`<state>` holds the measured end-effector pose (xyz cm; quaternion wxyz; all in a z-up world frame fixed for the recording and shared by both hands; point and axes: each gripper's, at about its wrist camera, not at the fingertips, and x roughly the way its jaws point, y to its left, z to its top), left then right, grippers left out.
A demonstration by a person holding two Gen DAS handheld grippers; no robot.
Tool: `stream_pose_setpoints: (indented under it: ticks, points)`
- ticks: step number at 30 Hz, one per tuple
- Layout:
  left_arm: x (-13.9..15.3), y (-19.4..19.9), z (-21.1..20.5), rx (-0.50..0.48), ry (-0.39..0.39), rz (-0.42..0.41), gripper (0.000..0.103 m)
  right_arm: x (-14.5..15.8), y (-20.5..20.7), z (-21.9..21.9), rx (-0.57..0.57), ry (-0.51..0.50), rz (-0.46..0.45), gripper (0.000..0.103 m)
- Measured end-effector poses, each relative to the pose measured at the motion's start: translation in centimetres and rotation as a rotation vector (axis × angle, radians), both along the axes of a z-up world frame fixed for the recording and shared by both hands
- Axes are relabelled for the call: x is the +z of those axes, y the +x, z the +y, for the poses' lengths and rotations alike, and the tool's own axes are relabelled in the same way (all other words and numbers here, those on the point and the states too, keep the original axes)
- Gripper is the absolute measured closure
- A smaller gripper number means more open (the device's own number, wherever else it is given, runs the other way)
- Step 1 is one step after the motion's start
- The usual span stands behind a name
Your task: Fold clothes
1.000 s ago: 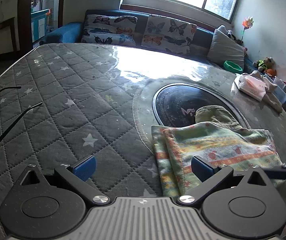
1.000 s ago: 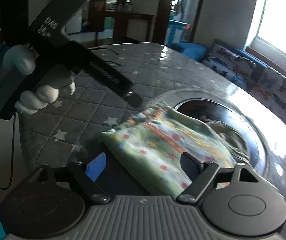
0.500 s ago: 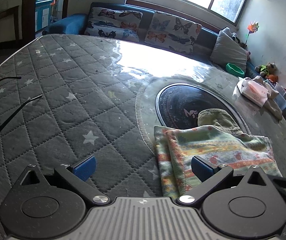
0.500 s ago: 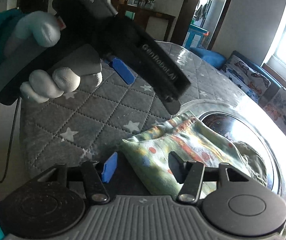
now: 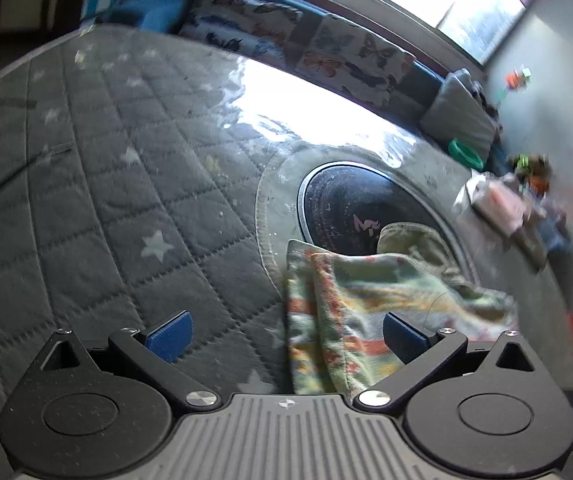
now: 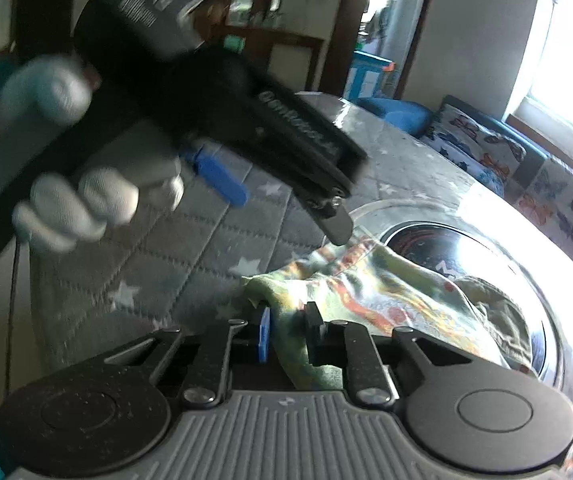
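Garment (image 6: 370, 292), patterned, folded, near corner sits btwn right gripper (image 6: 286, 334) pads, jaws closing on it. Left gripper (image 5: 286, 334) spread wide, holding nothing, above cloth's edge. Cloth lies on quilted table cover (image 5: 98, 184), partly over dark round plate (image 5: 350, 200).

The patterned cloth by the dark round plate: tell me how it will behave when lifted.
The patterned cloth is probably floppy: it lies creased in soft layers, so it should drape. Likely light, being thin. The right gripper is closing on its corner fold, so the layers may slide apart.

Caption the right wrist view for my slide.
Right tongs closing on the patterned garment's corner, left tongs above.
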<state>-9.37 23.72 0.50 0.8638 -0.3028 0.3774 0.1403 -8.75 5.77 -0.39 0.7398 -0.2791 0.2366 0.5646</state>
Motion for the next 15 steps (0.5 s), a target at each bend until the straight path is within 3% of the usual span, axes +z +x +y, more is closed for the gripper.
stream_pose_setpoints:
  ticks: [4,15]
  points:
    - [-0.6,0.2,0.1,0.024,-0.106,-0.003,0.0,0.9,0.8,-0.8,-0.035,0.052,0.044,0.09]
    - [-1.5,1.1,-0.4,0.05,-0.254,0.002,0.0,2.3,1.5,-2.5,-0.079,0.121,0.065,0.092]
